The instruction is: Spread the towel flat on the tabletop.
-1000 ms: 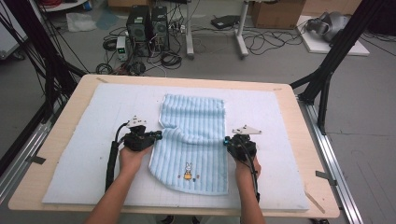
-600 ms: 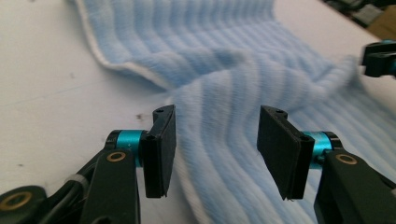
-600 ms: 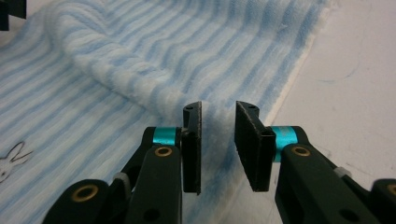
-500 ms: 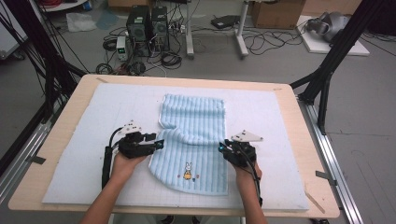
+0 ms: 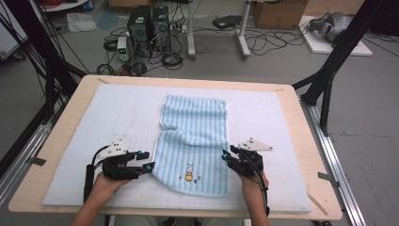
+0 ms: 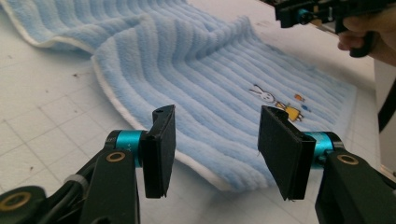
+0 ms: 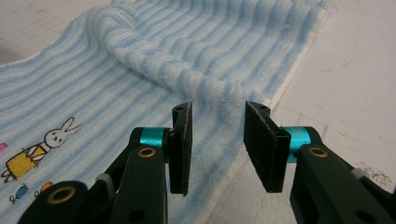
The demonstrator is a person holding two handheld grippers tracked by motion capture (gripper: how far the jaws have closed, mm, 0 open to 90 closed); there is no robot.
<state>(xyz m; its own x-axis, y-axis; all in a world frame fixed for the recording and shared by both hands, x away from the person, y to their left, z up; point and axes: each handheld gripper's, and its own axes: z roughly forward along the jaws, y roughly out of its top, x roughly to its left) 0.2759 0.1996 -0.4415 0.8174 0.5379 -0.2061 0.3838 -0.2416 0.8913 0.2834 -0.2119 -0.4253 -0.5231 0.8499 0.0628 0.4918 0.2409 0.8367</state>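
Observation:
A light blue striped towel [image 5: 193,132] with a small rabbit picture [image 5: 190,171] lies on the white mat, with a raised ridge across its middle. My left gripper [image 5: 148,165] sits at the towel's near left edge. Its jaws have just been opening and stand open [image 6: 217,140]; the towel [image 6: 201,60] hem lies just beyond them, ungripped. My right gripper [image 5: 227,157] is at the towel's right edge. Its jaws have also just been opening and are open [image 7: 217,140], with the towel [image 7: 187,46] hem and the end of the ridge just ahead of the gap.
The white gridded mat [image 5: 108,117] covers most of the wooden table [image 5: 56,141]. Black frame posts [image 5: 329,70] stand at both sides. Computer towers [image 5: 148,23] and cables lie on the floor beyond the far edge. The other hand's gripper [image 6: 322,11] shows far off.
Both grippers have drawn back toward the near edge of the table, the left one farther, and both sets of jaws have gone from shut at the towel's sides to open.

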